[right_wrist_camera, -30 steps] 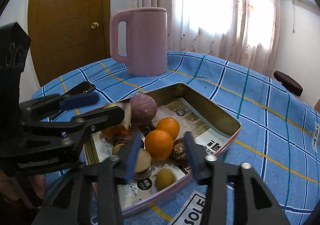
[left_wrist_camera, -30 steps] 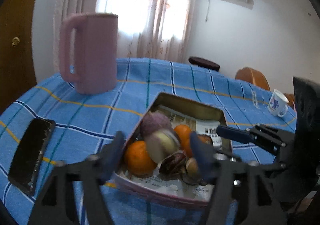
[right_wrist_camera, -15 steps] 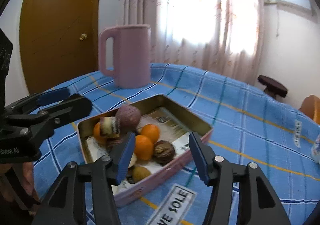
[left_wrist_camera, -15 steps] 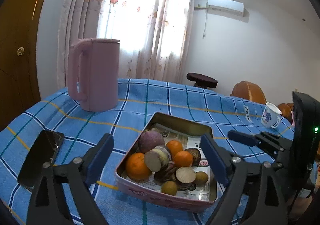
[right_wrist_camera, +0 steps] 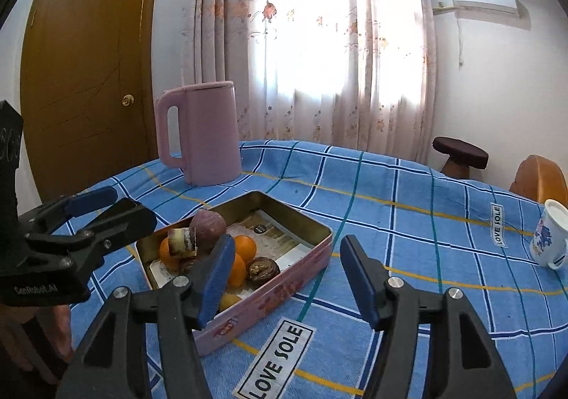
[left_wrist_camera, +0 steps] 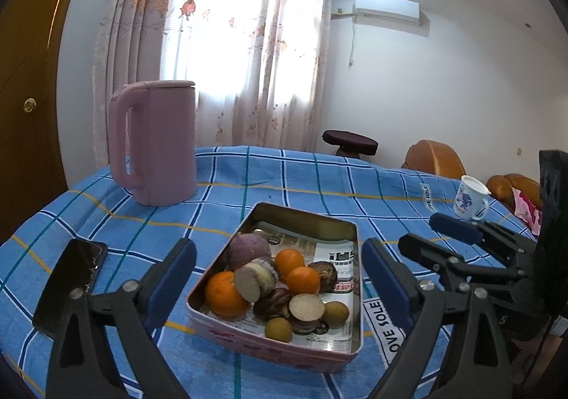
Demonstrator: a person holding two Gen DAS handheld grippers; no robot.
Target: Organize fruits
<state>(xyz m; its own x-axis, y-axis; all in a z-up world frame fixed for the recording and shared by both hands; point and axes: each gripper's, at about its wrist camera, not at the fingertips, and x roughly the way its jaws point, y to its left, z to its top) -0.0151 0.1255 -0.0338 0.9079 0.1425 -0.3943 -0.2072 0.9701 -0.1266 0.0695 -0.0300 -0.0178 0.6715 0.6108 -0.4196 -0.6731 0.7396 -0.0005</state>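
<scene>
Two empty tongs hover over a tin of mixed fruit on a blue-checked bench.

The left tongs (left_wrist_camera: 278,274) are opening wide and the right tongs (right_wrist_camera: 287,280) are opening midway; neither holds anything. The fruit (left_wrist_camera: 269,287), oranges, cut and dark pieces, lies piled in the tin (left_wrist_camera: 305,218) just ahead of both tongs. Likely risk: gripping one piece in the crowded pile could nudge its neighbours or squash a soft cut one.

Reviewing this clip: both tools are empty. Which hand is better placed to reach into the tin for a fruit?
Probably left. The left tool straddles the tin head-on, its jaws opening around the oranges. The right tool, also opening, points mostly past the tin's corner at cloth.
</scene>
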